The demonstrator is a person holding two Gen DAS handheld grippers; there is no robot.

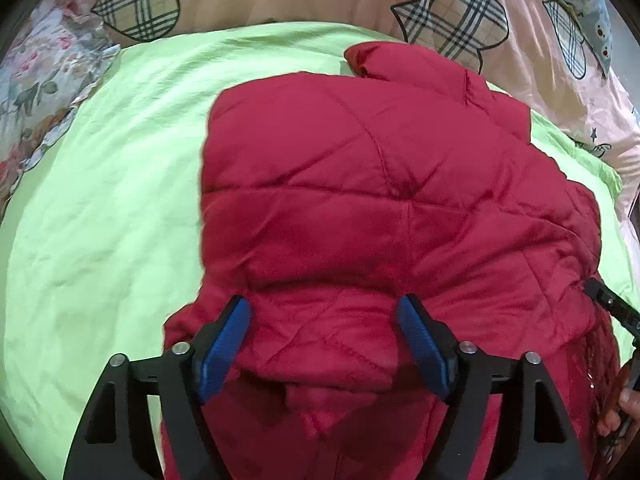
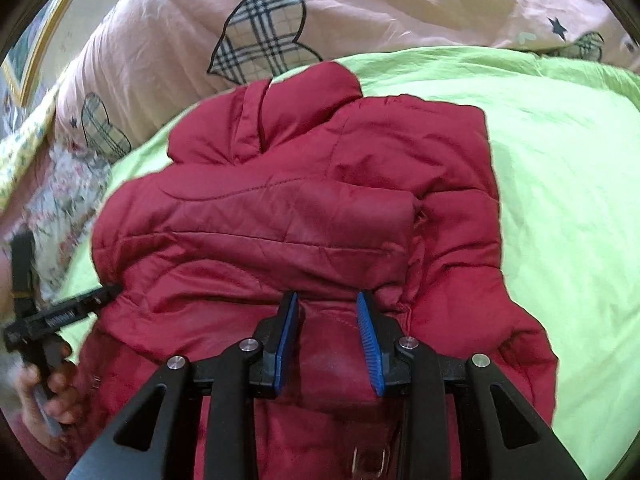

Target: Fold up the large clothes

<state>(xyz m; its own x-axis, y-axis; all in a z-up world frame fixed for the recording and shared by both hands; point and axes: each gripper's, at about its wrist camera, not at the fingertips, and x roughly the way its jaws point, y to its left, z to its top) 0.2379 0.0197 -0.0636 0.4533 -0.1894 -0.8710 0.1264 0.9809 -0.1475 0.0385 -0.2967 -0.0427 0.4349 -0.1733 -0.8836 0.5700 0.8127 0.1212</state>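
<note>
1. Red jacket (image 1: pixel 360 200) lies folded mid-frame on the green sheet (image 1: pixel 100 200)
2. Left gripper (image 1: pixel 324 320) jaws apart over its near edge
3. Right gripper (image 2: pixel 328 316) jaws apart, fabric between them

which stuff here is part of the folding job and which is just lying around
Part of the job:
red jacket
left gripper
right gripper
green sheet it lies on

Just lying about:
pink quilt with plaid hearts
floral cloth
</note>
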